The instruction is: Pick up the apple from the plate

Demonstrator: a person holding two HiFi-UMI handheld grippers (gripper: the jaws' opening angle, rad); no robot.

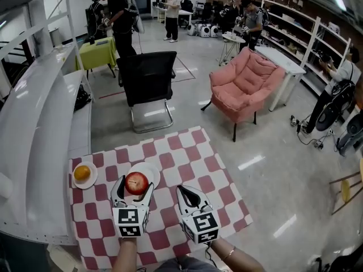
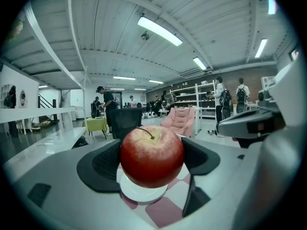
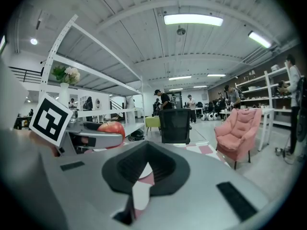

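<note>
A red apple (image 1: 136, 182) (image 2: 151, 155) sits between the jaws of my left gripper (image 1: 136, 186) (image 2: 151, 159), which is shut on it. The apple is held just above a white plate (image 1: 153, 171) (image 2: 143, 193) on the red-and-white checked tablecloth (image 1: 187, 163). The right gripper view also shows the apple (image 3: 111, 127), off to its left. My right gripper (image 1: 187, 192) (image 3: 146, 169) hovers to the right of the plate; its jaws are shut with nothing in them.
A small plate (image 1: 75, 183) with an orange (image 1: 82, 173) stands at the table's left edge. White shelving (image 1: 34, 112) runs along the left. Beyond the table are a black chair (image 1: 148, 78), a pink armchair (image 1: 244, 84) and several people.
</note>
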